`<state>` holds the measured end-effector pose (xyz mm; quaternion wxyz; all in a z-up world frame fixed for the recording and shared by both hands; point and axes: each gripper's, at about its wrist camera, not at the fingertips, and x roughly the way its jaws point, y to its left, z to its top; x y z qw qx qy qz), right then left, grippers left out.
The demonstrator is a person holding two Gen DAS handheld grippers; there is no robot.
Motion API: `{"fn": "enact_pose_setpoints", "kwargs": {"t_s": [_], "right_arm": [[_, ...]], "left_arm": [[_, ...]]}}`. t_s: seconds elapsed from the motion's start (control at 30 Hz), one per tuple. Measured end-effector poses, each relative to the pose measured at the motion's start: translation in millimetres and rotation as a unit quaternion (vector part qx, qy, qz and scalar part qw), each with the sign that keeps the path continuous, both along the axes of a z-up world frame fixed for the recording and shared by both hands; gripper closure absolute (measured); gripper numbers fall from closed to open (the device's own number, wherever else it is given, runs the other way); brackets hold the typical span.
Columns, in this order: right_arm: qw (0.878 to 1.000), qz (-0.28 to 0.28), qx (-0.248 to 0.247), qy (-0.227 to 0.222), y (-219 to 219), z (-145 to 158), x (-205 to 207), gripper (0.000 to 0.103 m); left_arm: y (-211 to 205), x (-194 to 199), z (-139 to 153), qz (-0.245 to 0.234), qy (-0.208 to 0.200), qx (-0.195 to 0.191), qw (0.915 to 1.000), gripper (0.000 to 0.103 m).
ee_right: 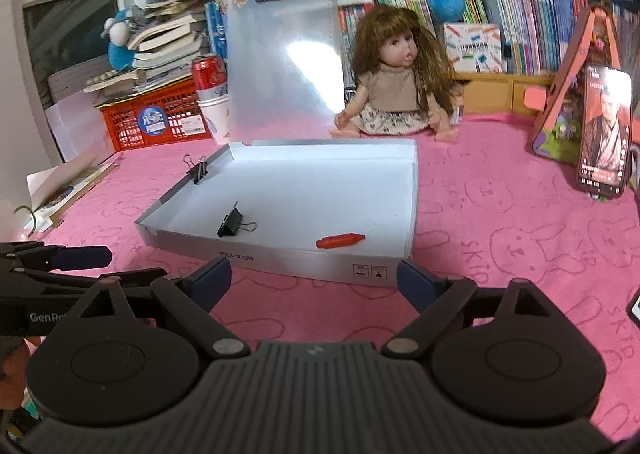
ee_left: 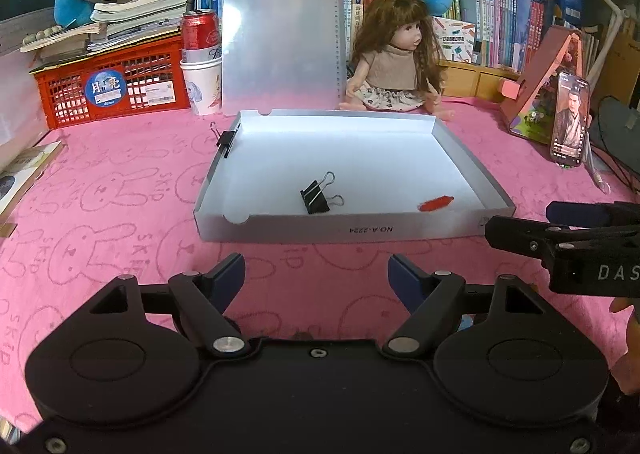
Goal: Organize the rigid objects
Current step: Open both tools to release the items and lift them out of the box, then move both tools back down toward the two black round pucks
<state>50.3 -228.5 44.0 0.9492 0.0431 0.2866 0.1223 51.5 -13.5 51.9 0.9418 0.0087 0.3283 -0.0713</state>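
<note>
Both angled down, left gripper [ee_left: 316,278] and right gripper [ee_right: 314,280] spread wide, empty.

Pink cloth [ee_left: 132,214] before the tray [ee_left: 460,158] lies open. Tray interior mostly bare; binder clip [ee_left: 316,196] and red piece [ee_left: 436,203] near front wall. Clipboard [ee_left: 280,34] and doll [ee_left: 394,54] block the rear.

A: The right gripper [ee_left: 520,222] is cut off by the left wrist view's right edge, so only its two fingers and part of the lettering show.

B: Likewise the left gripper [ee_right: 86,260] runs off the left edge of the right wrist view.

A: The print on the box [ee_right: 280,266] front is blurred there and unreadable.

B: A dark object [ee_right: 634,308] at the right edge is clipped; I cannot tell what it is.
</note>
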Motion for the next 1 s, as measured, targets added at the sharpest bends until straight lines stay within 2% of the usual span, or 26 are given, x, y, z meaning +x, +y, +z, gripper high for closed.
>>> {"fn": "enact_pose_setpoints", "kwargs": {"t_s": [0.27, 0.6, 1.0], "right_arm": [[0.999, 0.017, -0.022, -0.02, 10.2, -6.7, -16.8, 0.004], [0.999, 0.024, -0.024, -0.026, 12.6, -17.2, -28.2, 0.003], [0.999, 0.021, -0.038, -0.032, 13.0, -27.4, -38.8, 0.002]], "left_arm": [[1.7, -12.7, -6.6, 0.0, -0.006, 0.005, 1.0, 0.025], [4.7, -22.9, -14.1, 0.002, -0.013, 0.01, 0.9999, 0.024], [16.8, -31.4, -22.0, 0.01, -0.003, 0.0, 0.9999, 0.024]]}}
